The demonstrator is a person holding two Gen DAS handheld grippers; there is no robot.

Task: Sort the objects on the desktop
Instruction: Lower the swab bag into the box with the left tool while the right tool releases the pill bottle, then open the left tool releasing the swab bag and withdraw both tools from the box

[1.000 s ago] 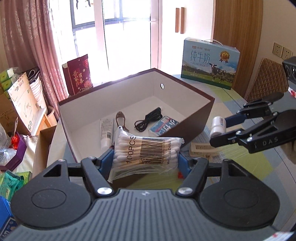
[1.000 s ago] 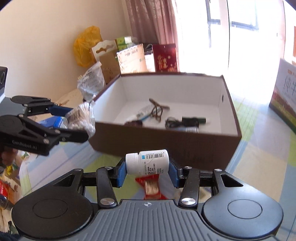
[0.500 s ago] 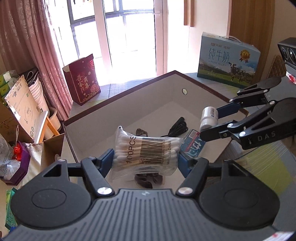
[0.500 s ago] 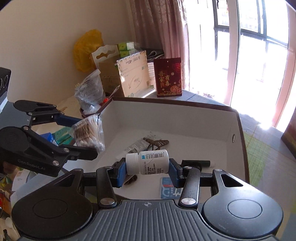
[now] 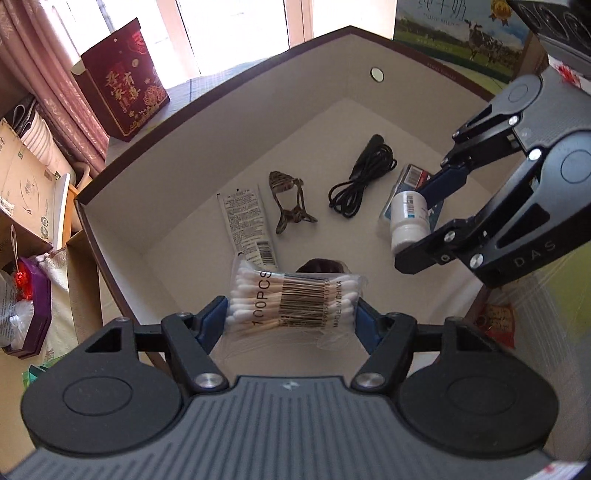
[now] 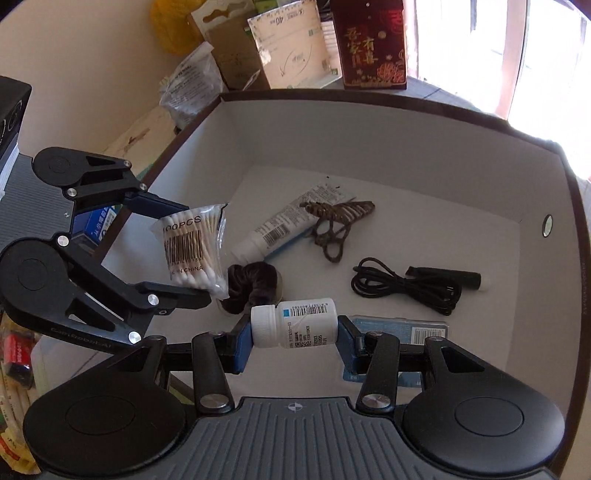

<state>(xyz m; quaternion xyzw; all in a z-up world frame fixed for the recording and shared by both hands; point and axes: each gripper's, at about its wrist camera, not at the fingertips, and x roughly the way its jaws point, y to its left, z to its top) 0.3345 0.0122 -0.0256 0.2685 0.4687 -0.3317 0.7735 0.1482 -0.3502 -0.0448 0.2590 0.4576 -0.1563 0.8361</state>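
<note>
Change since a second ago: both grippers, then short of the box's near wall, are now over its interior and tipped more steeply down; each load is unchanged.

Container: one open rectangular box (image 6: 424, 155), dark brown outside, pale grey inside.

Left gripper (image 5: 291, 314): blue pads clamped on one clear plastic bag of wooden-stemmed cotton swabs (image 5: 295, 299), held above the box's near left part. Printed: "100PCS", a barcode, "MADE IN CHINA".

Right gripper (image 6: 293, 332): jaws closed on one white plastic pill bottle (image 6: 295, 325) with a white cap, gripped lengthwise, cap toward the left pad, held over the box floor. Its label bears a barcode and small print too fine to read.

Lying on the box floor, one of each:
- white squeeze tube (image 5: 247, 225), barcode and small print, illegible
- brown patterned hair claw clip (image 5: 290, 203)
- black coiled cable (image 5: 364, 181)
- dark brown velvet scrunchie (image 6: 255, 284), partly behind the swab bag in the left view
- flat blue packet (image 6: 402, 328), barcode, mostly under the right gripper

Outside the box:
- one dark red gift bag (image 5: 123, 81), gold Chinese characters
- one blue-green milk carton case (image 5: 461, 33) with cows pictured, "PURE MILK" partly legible
- one small red packet (image 5: 496, 321) on the table beside the box's near right corner

Gripper markings: "DAS" on the right one, "CenRobot.AI" faintly on the left.
</note>
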